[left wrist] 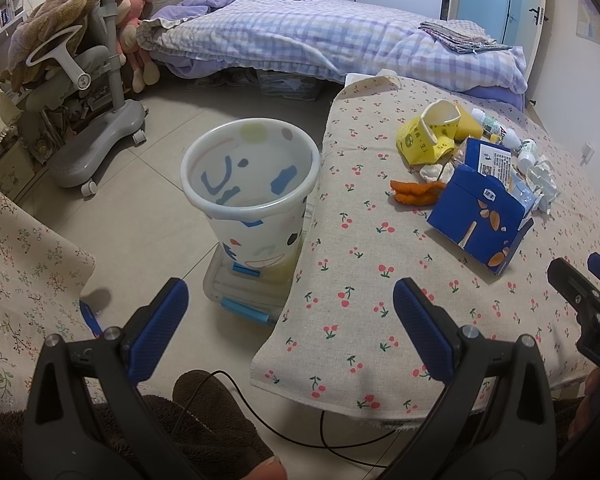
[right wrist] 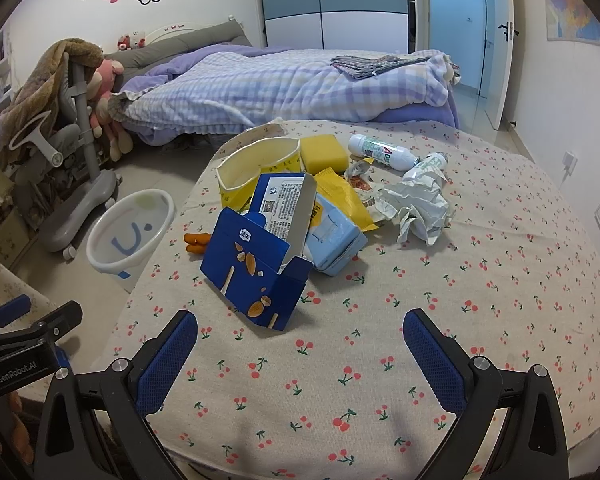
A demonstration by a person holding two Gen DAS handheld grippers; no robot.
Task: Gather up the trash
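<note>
Left wrist view: left gripper (left wrist: 288, 328) spread wide, nothing between the blue pads (left wrist: 160, 332), hovering over the near corner of the table (left wrist: 340, 280) and the floor (left wrist: 148, 216) beside it. Just left of the table edge, a white bin (left wrist: 256, 204) with coloured patches, standing upright on a clear plastic box (left wrist: 244, 296). On the cherry-print cloth, toward the far right: a blue carton (left wrist: 480, 220) with its flap up, orange peel (left wrist: 414, 192) just left of it, a crushed yellow cup (left wrist: 430, 136) behind, a white bottle (left wrist: 496, 128) and crumpled paper (left wrist: 544, 184) further right. At the right edge, part of the right gripper (left wrist: 588, 296). Right wrist view: right gripper (right wrist: 300, 356) likewise parted wide and empty, low over the cloth, near the blue carton (right wrist: 256, 276) but not touching it. Behind the carton, a light blue pack (right wrist: 336, 240), a yellow wrapper (right wrist: 344, 196), the yellow cup (right wrist: 256, 168), a yellow sponge (right wrist: 324, 154), the bottle (right wrist: 380, 152) lying on its side, and crumpled paper (right wrist: 420, 208), possibly wrapped around a second small bottle. Bin (right wrist: 128, 232) down on the floor to the left; bed (right wrist: 280, 88) beyond.
</note>
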